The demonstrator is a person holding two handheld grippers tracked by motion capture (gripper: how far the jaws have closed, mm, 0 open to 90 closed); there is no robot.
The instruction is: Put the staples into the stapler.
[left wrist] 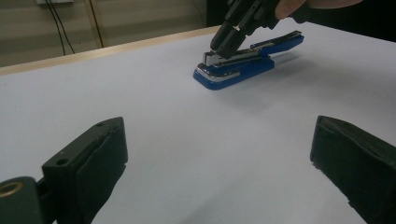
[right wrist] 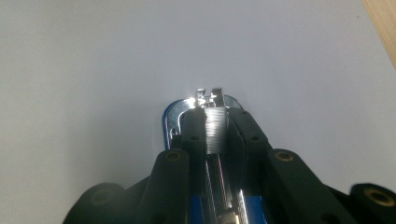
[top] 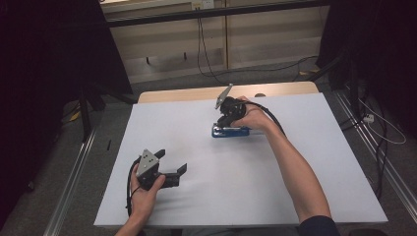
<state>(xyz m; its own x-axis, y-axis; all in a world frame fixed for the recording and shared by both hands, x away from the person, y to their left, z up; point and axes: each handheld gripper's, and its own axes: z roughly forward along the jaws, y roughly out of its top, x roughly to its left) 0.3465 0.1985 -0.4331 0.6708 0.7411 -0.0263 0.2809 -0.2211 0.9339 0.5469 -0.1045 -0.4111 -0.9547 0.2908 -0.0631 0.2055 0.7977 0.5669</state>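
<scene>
Centrally, toward the far side of the desk [top: 305, 162]: one blue stapler [top: 231, 132], lying flat on the white desk top, its metal front end pointing left in the high view. Its lid is swung open and lies back to the right, baring the steel staple channel.

Right gripper [top: 227, 116]: held in the person's right hand [top: 253, 115], tilted down onto the stapler's front. Its jaws are drawn narrow and clamp a strip of staples [right wrist: 215, 128] between the pads, right over the open channel, as the right gripper view shows.

Left gripper [top: 172, 164]: held in the left hand [top: 147, 189] at the near left of the desk, well apart from the stapler, jaws spread wide with nothing between them, pointing toward the stapler.

Surroundings: a wooden edge [top: 196, 93] along the desk's far side; cables [top: 206, 59] hanging beyond it.
</scene>
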